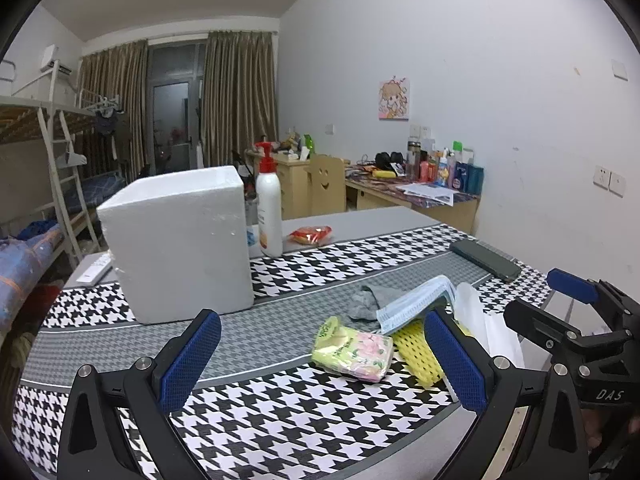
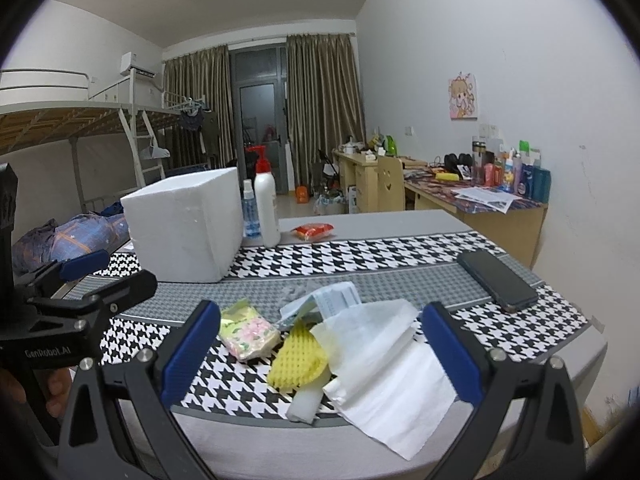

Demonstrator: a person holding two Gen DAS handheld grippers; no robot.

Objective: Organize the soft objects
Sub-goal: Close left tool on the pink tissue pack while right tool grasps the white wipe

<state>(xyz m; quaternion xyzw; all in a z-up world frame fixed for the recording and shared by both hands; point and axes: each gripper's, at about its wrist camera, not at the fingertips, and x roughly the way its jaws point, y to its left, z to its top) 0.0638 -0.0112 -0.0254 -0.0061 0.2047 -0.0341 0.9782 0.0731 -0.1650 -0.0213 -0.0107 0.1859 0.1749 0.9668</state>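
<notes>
Evidently both grippers hang empty, jaws spread wide: the right gripper (image 2: 320, 350) sits directly over the soft heap, its white tissue sheets (image 2: 380, 364) lying lengthwise between the fingers, so it is nearer; the left gripper (image 1: 320, 354) has the heap ahead-right. One tissue pack (image 1: 352, 350), one yellow foam net (image 2: 298, 360), one face mask (image 1: 416, 300), one grey cloth (image 1: 370, 300), one foam box (image 1: 180, 244) far ahead-left

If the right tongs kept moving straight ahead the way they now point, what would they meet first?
Most likely the white paper sheets lying directly between the open right tongs, with the yellow foam net just beside them on the left. Depth is hard to judge through the fisheye, so this is an estimate.
</notes>
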